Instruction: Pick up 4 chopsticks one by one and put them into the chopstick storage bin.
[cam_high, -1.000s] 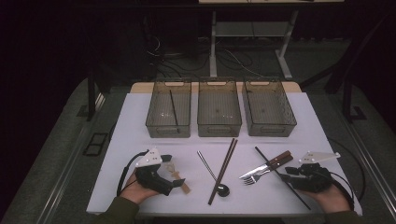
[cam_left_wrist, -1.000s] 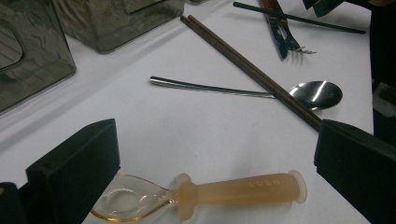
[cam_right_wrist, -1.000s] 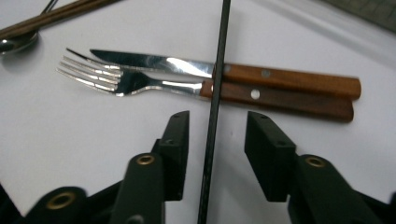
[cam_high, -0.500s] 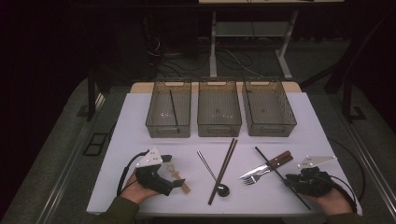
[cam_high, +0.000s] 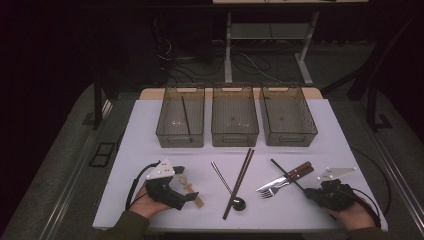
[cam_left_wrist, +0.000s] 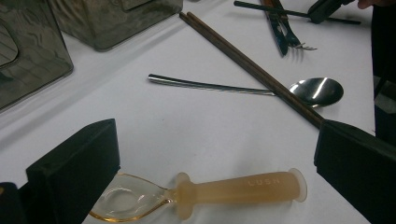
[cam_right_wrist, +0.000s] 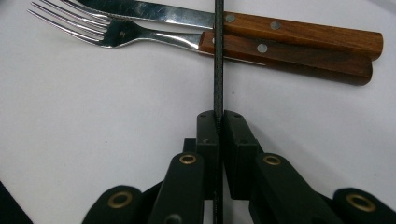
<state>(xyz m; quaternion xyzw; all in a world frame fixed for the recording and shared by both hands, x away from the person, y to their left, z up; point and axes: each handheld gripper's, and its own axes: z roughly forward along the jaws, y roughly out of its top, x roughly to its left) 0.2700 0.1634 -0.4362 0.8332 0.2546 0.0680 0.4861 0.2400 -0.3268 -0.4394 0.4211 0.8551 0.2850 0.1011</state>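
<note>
Black chopstick (cam_right_wrist: 218, 70) sits pinched in the right gripper (cam_right_wrist: 218, 122), whose jaws have just been closing; it runs straight ahead across the fork (cam_right_wrist: 140, 33) handle. Left gripper (cam_left_wrist: 210, 154) stands spread around the amber spoon (cam_left_wrist: 233, 191).

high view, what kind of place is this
Probably a lab or recording workspace rather than a kitchen: a white tabletop carries three smoky clear plastic bins and laid-out cutlery, bare cables trail on the grey floor behind, and dark surroundings frame the metal-legged desk.

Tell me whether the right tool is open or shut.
Shut. In the right gripper view the right tool has just been closing, and its pads now clamp a thin black chopstick that lies across the fork and knife handles.
</note>
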